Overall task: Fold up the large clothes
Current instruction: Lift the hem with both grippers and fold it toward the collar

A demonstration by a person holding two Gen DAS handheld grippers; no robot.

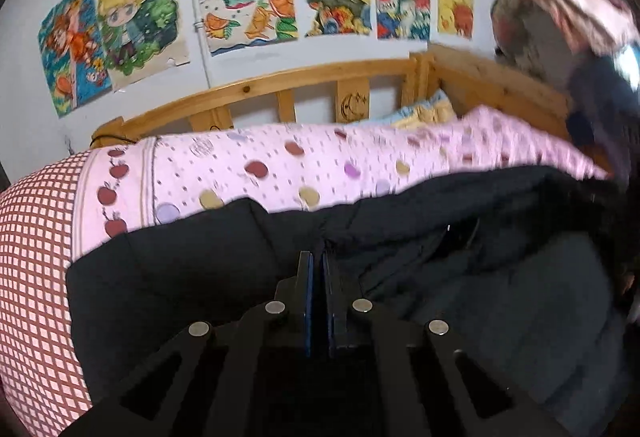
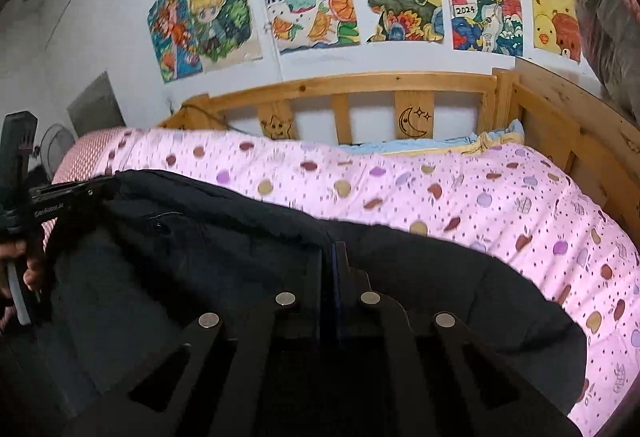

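A large black padded jacket point(image 1: 460, 277) lies spread over a pink dotted quilt point(image 1: 280, 165) on a bed. My left gripper point(image 1: 316, 257) has its fingers pressed together on the jacket's far edge, with dark cloth pinched at the tips. In the right wrist view the jacket point(image 2: 200, 237) fills the lower left. My right gripper point(image 2: 330, 247) is shut on that same far edge, further right. The left gripper point(image 2: 108, 181) also shows there, at the jacket's left corner, held by a hand point(image 2: 28, 269).
A wooden bed rail point(image 2: 360, 81) with carved moon and star runs behind the quilt point(image 2: 440, 189) and down the right side. Coloured drawings point(image 2: 304, 5) cover the white wall. A red-checked sheet point(image 1: 32, 257) lies left. A bundle of cloth point(image 1: 560, 29) hangs at the right.
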